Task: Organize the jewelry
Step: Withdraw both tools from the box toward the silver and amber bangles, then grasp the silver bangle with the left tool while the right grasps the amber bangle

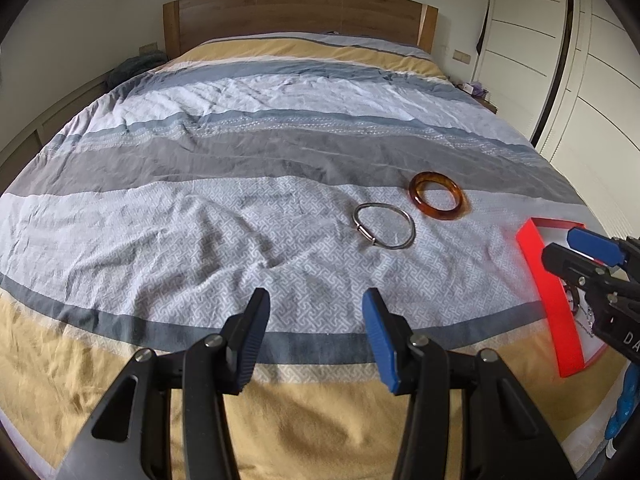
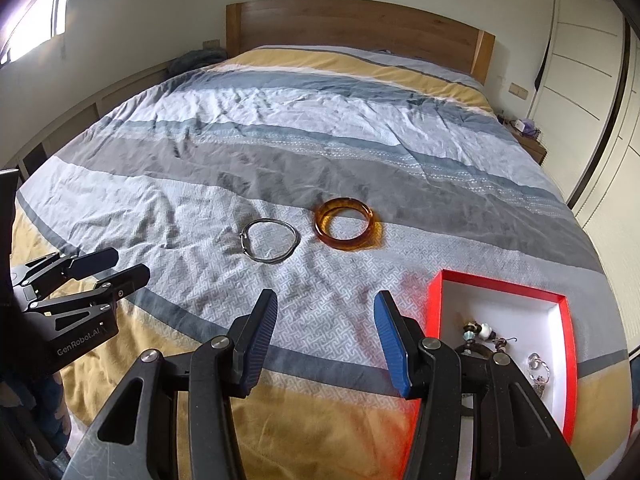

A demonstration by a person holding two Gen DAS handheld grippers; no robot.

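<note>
Bedspread [image 1: 160, 208] | silver bangle [image 1: 383, 225], amber bangle [image 1: 439, 197] beyond both grippers | jaws apart, seemingly empty

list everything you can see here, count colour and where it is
amber bangle: 1, translucent orange-brown, flat on the bedspread, right of the silver one
silver bangle: 1, thin metal, flat on the bedspread, apart from the amber one
red box: 1, red walls, white inside, open, near right of the bed
small jewelry: several beaded and silvery pieces, inside the box
bedspread: 1, grey, white and yellow stripes, covers the bed
headboard: 1, brown wood, far end
wardrobe: white doors, right wall
left gripper: black with blue pads, open, empty
right gripper: same, open, empty
</note>
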